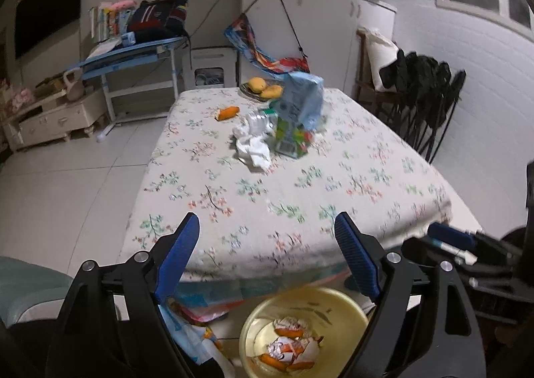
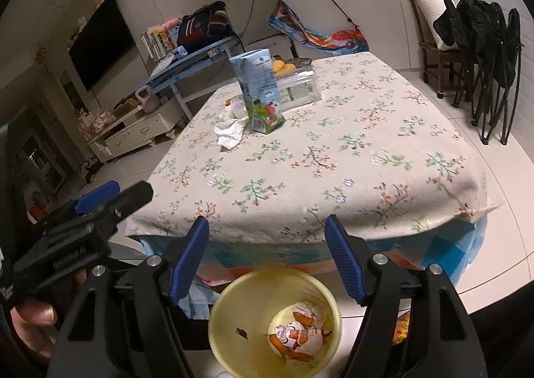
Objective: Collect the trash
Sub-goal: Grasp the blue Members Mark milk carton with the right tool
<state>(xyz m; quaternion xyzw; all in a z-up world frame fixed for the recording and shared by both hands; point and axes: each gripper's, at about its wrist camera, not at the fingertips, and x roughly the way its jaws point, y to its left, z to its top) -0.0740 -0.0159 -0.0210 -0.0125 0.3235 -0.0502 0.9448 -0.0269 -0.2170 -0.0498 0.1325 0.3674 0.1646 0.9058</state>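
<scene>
**Between drops: both grippers empty over the bin**

Hovering above the yellow bin (image 2: 273, 318), which stands on the floor just in front of the near edge of the table (image 2: 333, 177). Left gripper (image 1: 267, 254) spread wide, nothing between the fingers. Right gripper (image 2: 267, 251) likewise parted and empty. Already in the bin: crumpled wrappers (image 2: 300, 334) with orange bits.

Still out on the table, well beyond the bin: a crumpled white tissue (image 1: 253, 147), a milk carton (image 1: 293, 114) upright beside it, a small plastic bottle (image 1: 257, 121) lying between the two, and an orange scrap (image 1: 228, 112) farther back to the left. Plate of fruit (image 1: 263, 87) at the far edge, probably not trash.

Judged stage: partway through, drop finished, next pickup pending. Calls for reaching up and forward from the bin to the cluster, most likely the tissue first as nearest piece, closing gently on its bulk, then carrying back to the bin.
</scene>
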